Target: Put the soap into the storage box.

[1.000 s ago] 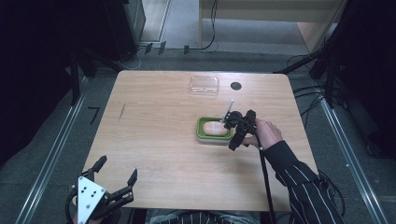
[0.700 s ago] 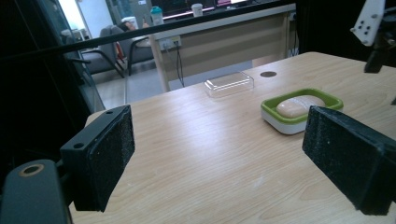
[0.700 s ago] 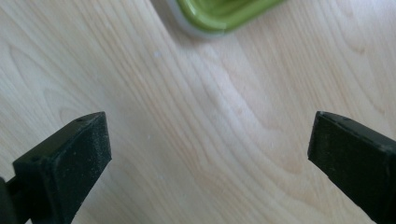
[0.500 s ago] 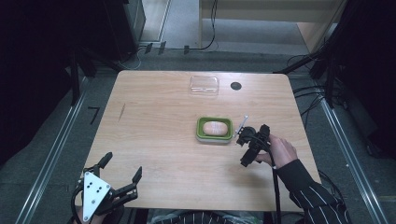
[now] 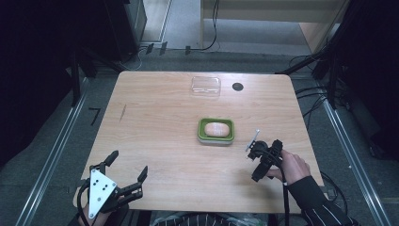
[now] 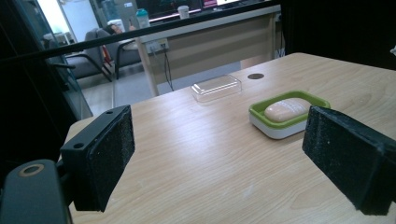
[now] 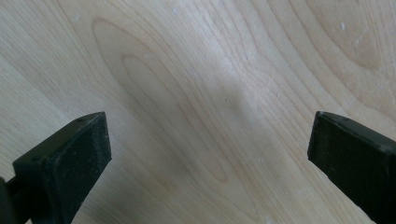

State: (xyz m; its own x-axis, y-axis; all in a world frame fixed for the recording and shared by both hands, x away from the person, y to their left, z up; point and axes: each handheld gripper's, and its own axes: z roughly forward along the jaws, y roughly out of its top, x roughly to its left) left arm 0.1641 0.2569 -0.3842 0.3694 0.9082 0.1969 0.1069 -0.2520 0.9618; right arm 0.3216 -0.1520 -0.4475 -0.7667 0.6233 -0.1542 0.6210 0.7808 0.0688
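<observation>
A green and white soap dish sits right of the table's middle, with a pale bar of soap lying in it. My right gripper is held by a hand near the table's right front, apart from the dish. It points down at bare wood, open, with nothing between the jaws. At the front left corner my left gripper is open and empty, facing the dish from a distance.
A clear plastic lid lies at the far side of the wooden table. A small black round hole is just right of it. Dark racks, cables and floor rails surround the table.
My right gripper has drawn back from over the soap dish toward the near right and come down close to the tabletop. The left gripper has shifted slightly forward and right.
</observation>
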